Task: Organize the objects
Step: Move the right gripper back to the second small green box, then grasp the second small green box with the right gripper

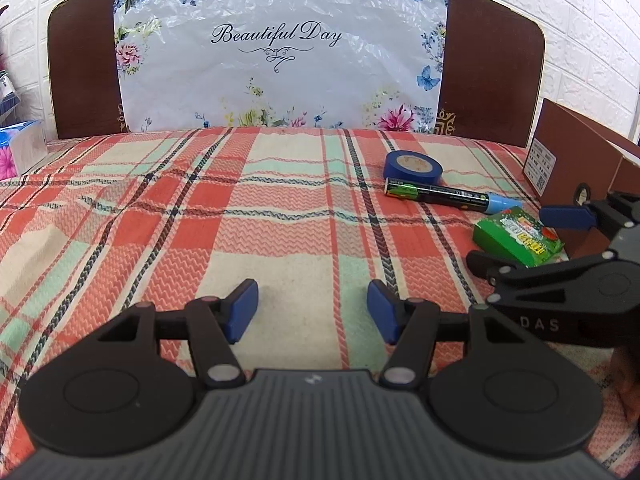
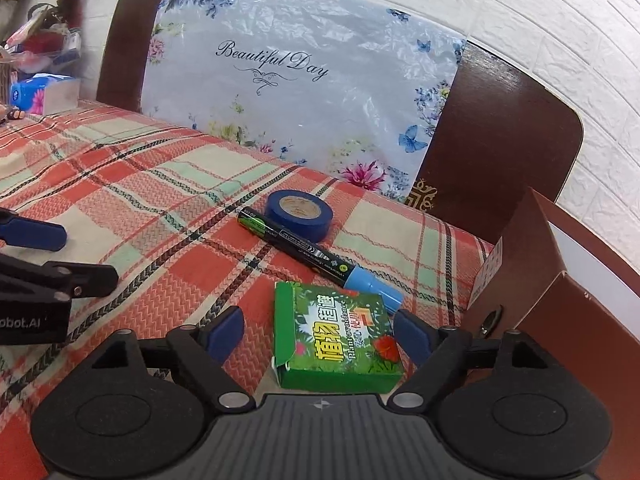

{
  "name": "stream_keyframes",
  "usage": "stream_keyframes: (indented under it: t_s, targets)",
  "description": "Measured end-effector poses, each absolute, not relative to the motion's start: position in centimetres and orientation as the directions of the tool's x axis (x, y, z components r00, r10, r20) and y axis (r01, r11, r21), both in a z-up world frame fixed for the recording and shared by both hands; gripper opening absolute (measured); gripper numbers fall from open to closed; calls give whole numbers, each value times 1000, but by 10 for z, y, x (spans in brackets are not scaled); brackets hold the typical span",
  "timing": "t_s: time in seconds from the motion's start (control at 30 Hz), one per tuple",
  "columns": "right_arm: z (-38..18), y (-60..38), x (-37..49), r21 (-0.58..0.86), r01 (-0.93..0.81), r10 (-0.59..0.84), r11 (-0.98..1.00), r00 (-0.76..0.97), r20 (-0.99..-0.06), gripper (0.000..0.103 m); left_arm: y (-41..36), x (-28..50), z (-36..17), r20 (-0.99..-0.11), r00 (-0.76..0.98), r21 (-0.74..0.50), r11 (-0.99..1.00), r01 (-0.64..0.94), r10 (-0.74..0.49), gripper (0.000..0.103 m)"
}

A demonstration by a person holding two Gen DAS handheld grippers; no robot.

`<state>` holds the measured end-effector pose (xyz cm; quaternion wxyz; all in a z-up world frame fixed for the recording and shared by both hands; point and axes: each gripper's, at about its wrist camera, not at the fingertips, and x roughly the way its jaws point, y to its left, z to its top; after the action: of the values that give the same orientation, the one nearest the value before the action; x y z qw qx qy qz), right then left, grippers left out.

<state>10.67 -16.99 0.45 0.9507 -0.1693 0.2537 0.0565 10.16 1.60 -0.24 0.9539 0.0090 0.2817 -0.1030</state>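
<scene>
From your left gripper (image 1: 312, 306), the jaws are apart over bare cloth (image 1: 200, 220), with nothing between them. The green box (image 1: 516, 236) lies far right, near the marker (image 1: 452, 194) and tape (image 1: 412, 166).

From your right gripper (image 2: 320, 334), the jaws are wide, and the green box (image 2: 336, 340) sits between them, not squeezed yet. Keep it centered, then close gently on its sides. The brown box (image 2: 560, 320) waits just right.

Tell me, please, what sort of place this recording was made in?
Probably a bedroom at home: a plaid bedspread covers what looks like a bed, a brown headboard stands against a white brick-pattern wall, and a tissue box sits at the side.
</scene>
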Motion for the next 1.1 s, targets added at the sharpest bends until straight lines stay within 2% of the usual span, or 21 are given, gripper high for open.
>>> stream_keyframes:
  t_s: [0.23, 0.4, 0.47, 0.5, 0.53, 0.77, 0.93, 1.0, 1.1]
  targets:
    - [7, -175, 120, -268, -212, 40, 940, 847, -530, 83, 15, 101, -3, -539, 821, -40, 979, 201, -191, 62]
    - [6, -206, 138, -4, -160, 122, 987, 765, -633, 83, 15, 101, -3, -539, 821, -38, 979, 200, -189, 63]
    - [8, -206, 133, -5, -165, 125, 986, 766, -631, 73, 14, 101, -3, -539, 821, -37, 979, 200, -188, 63]
    - [8, -205, 128, -6, -176, 133, 984, 768, -626, 63, 14, 101, -3, -539, 821, -37, 979, 199, -188, 63]
    - [9, -203, 122, -6, -186, 142, 983, 770, -622, 60, 14, 101, -3, -539, 822, -37, 979, 199, -187, 63]
    - [6, -200, 59, -62, -277, 190, 959, 789, -584, 60, 11, 100, -3, -542, 825, 4, 982, 190, -158, 65]
    - [6, -213, 15, -38, -319, 239, 947, 780, -579, 62, 9, 98, 1, -568, 814, 21, 986, 163, -123, 67]
    - [6, -221, 6, -25, -309, 238, 951, 780, -578, 68, 11, 93, 8, -611, 781, -23, 989, 144, -128, 67]
    - [5, -230, -4, 0, -291, 237, 957, 779, -580, 71, 9, 76, 22, -652, 706, -178, 961, 212, -276, 67]
